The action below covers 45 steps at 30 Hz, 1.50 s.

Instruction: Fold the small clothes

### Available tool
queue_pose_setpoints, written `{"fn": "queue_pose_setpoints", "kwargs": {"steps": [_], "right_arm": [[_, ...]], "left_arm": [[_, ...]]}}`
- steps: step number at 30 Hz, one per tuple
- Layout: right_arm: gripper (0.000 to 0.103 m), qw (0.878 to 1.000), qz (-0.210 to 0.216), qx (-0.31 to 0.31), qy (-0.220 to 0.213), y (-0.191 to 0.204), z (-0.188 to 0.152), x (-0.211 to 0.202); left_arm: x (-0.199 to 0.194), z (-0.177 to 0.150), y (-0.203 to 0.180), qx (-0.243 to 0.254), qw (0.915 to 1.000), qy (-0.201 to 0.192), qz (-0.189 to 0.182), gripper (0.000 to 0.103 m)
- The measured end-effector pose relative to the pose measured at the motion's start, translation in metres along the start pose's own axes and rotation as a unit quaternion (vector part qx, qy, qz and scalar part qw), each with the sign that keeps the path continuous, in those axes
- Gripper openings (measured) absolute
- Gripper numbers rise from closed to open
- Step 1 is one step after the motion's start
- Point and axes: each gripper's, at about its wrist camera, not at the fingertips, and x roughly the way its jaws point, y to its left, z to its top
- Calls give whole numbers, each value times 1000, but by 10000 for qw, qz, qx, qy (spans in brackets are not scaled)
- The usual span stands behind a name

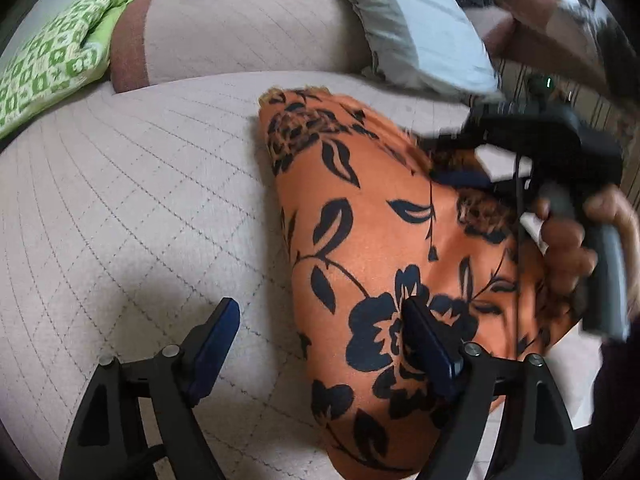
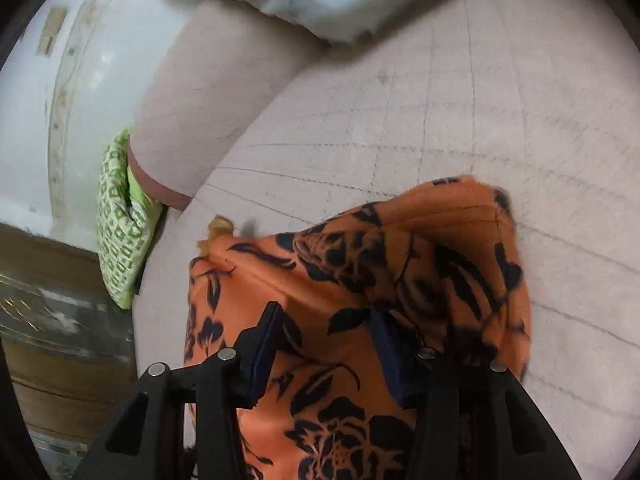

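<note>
Left gripper (image 1: 320, 332) nearest: fingers spread wide, holding nothing, one finger over bare sofa seat (image 1: 132, 184), the other over the near edge of the orange cloth (image 1: 360, 216). The orange cloth with black flowers lies on the seat, partly folded, a loose flap bunched up on its far right side.

Right gripper (image 2: 324, 336) sits over that flap side of the cloth, fingers apart with fabric between and under them; not clamped as far as the wrist view shows. The view is motion-blurred, so contact can't be confirmed.

Risks, my read:
- Right gripper closes on more than one layer, so the whole cloth drags instead of the flap turning over.
- Thin slippery fabric slides out mid-fold, and the flap drops crooked.
- Left gripper isn't pinning the cloth, so a pull from the right could shift it across the seat.

Beyond the cloth: grey pillow (image 1: 420, 28) against the sofa back; green patterned cushion (image 1: 52, 60) far left of the cloth, well apart.
</note>
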Motion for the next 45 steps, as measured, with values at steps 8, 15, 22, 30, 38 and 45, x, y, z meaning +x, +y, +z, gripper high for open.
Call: {"fn": "queue_pose_setpoints", "kwargs": {"steps": [8,15,22,30,38,45], "right_arm": [[50,9991,296,-83,-285,1,-16,-58],[51,9963,807,-207,-195,-3,-56,-116],[43,9990,367,8,252,-40,-98,-105],[40,9992,406,-50,-4,-23,-86,-116],[40,9975,427,-551,151,53,-45,-71],[40,9935,733,-509,708,102,-5,10]], "left_arm": [[-30,1,11,-334,9986,-385,125,90],[-59,0,7,-589,9928,-942,444,90],[-13,-26,-15,-262,9955,-126,905,90],[-36,-32,-2,-710,9953,-314,575,90],[-33,-28,7,-540,9968,-218,548,91],[-18,-24,15,-139,9993,51,349,95]]}}
